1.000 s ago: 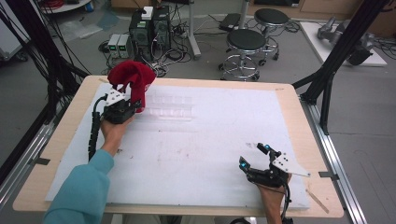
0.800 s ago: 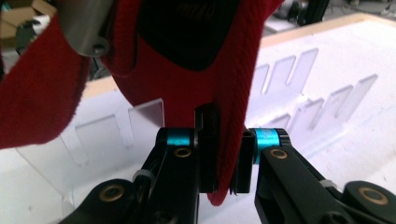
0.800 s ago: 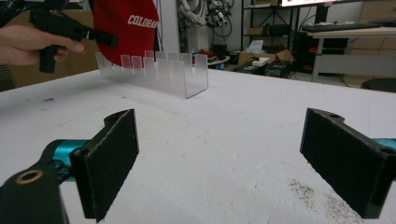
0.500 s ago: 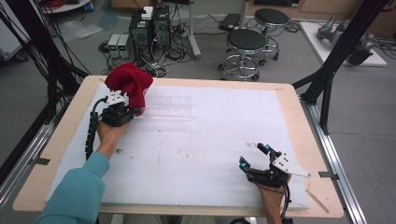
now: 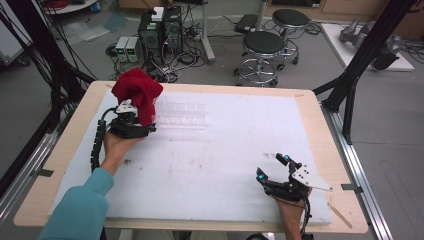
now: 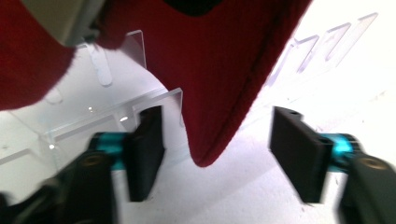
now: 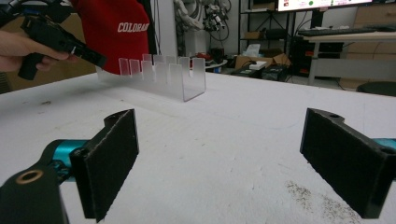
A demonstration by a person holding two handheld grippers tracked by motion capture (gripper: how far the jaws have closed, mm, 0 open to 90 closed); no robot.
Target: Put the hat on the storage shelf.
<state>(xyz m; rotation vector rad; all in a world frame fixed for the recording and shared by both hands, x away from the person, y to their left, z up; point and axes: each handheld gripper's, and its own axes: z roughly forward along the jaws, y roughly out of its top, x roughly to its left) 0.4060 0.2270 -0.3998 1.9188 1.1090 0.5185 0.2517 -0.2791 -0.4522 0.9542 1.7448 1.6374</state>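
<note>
High view: the left gripper (image 5: 131, 122), near the tabletop's (image 5: 225, 150) far left corner, sits beside a red cap (image 5: 137, 92) draped over the left end of a clear acrylic rack (image 5: 182, 115). The right gripper (image 5: 274, 170) rests near the near right corner, fingers apart.

Left gripper view: both black fingers (image 6: 145, 149) stand wide apart; the red cap (image 6: 219, 70) hangs between them, touching neither, above the clear rack (image 6: 116, 107).

Right gripper view: fingers (image 7: 109, 163) apart over bare tabletop (image 7: 224, 140); farther off, the cap (image 7: 119, 32), lettered "COLORA", sits at the rack's (image 7: 166, 74) far end beside the left gripper (image 7: 60, 42).
</note>
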